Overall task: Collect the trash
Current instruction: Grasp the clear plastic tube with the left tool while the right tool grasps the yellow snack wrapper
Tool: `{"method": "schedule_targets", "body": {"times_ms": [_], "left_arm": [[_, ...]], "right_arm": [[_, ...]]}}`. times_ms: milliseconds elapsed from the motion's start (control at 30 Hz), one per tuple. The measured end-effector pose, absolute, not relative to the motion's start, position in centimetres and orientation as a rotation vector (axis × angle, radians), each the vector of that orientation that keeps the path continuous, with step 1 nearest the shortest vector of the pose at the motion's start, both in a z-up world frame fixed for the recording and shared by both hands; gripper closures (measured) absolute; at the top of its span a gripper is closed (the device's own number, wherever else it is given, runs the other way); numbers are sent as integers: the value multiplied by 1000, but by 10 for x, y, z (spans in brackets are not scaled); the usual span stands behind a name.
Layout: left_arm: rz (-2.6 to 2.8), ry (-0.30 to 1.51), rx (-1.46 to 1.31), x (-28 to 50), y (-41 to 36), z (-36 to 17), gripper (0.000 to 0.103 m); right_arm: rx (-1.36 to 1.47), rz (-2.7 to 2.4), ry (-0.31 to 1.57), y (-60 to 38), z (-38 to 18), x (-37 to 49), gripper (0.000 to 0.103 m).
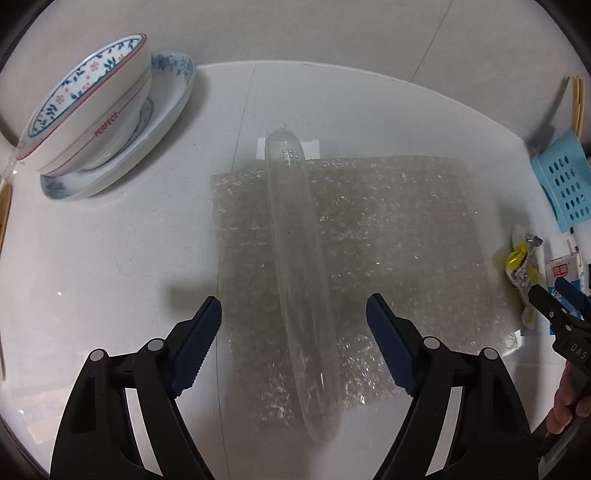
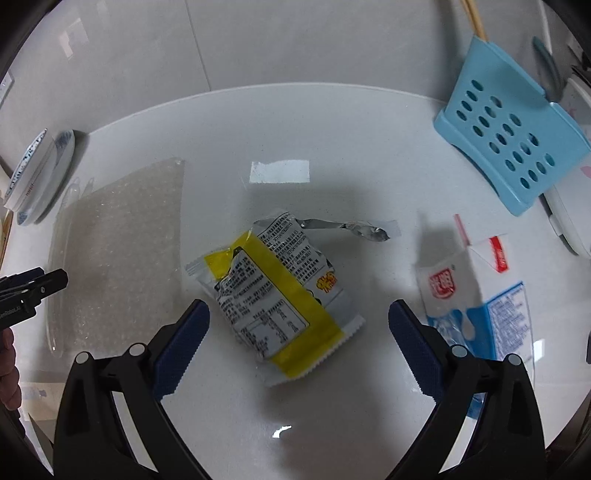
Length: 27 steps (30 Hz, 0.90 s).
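Spanning a white counter against pale wall tiles, both tongs gape apart.

bowl tilted on plate | blue perforated rack | chopsticks behind rack

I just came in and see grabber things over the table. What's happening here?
A person is picking up trash with a grabber in each hand. The left gripper is open above a clear plastic tube lying on bubble wrap. The right gripper is open over a yellow snack wrapper, beside a milk carton. Nothing is grabbed yet.
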<state>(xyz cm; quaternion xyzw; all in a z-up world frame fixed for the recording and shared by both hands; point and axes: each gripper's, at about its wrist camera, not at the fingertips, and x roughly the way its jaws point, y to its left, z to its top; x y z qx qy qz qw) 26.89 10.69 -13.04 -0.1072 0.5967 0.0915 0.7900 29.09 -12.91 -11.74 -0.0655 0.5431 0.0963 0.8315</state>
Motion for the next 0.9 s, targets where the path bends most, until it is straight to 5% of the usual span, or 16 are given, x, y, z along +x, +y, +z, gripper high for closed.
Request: {"method": "schedule_targets", "body": {"times_ms": [200,333,667,900], "left_arm": [[214,1308,-246,275,110,-139,34],[217,1327,-245,276,109,-139,42],[218,1344,-246,276,110,-139,74],[203,1336,-248,272,112,-140,78]], "right_arm": [[-152,192,1170,-117,-125,296,10],[-142,180,1211,-113,-131,300,30],[-133,156,1237,-115,-138,301,47],[-119,152,1261,-122,-136,303,61]]}}
